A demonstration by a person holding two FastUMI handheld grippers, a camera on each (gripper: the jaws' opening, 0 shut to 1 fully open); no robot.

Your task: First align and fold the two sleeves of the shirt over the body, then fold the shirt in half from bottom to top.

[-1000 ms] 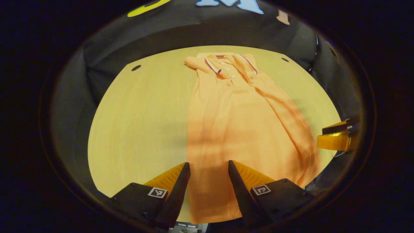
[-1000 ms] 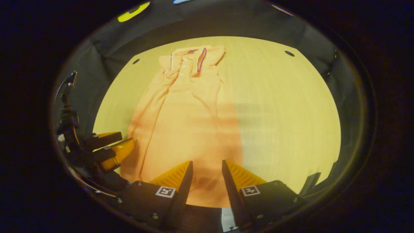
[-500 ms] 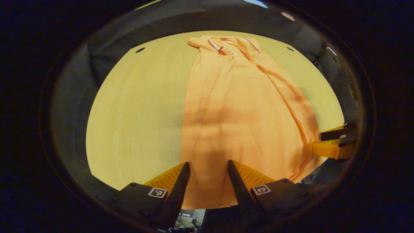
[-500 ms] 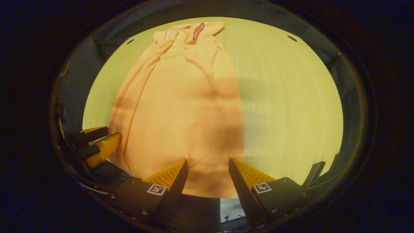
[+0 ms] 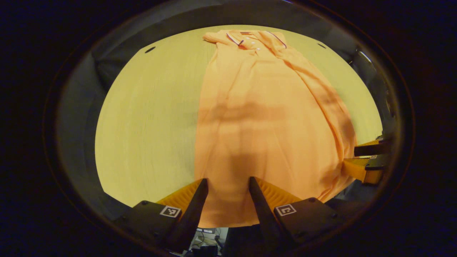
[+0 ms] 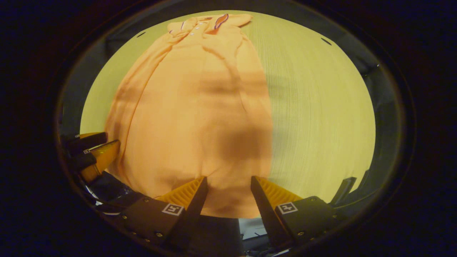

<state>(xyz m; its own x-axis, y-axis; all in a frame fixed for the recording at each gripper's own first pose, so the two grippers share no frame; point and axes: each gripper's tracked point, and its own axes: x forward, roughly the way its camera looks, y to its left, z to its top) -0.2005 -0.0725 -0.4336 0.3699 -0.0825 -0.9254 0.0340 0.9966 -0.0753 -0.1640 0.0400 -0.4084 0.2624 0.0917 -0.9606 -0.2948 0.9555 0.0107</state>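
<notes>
We see an orange shirt (image 5: pixel 264 117) lying lengthwise on a pale wooden counter (image 5: pixel 150 121), collar far. Our left tongs (image 5: pixel 225 185) gape above its near hem. The right tongs (image 5: pixel 360 159) sit at its edge.

Light wood-grain table (image 5: pixel 150 117) with small dark holes near far corners; orange shirt (image 5: pixel 264 117) lying flat lengthwise, collar (image 5: pixel 246 35) at far edge, hem at near edge.

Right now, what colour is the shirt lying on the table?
Orange shirt, with a dark-trimmed collar; clearest in the right gripper view.
</notes>
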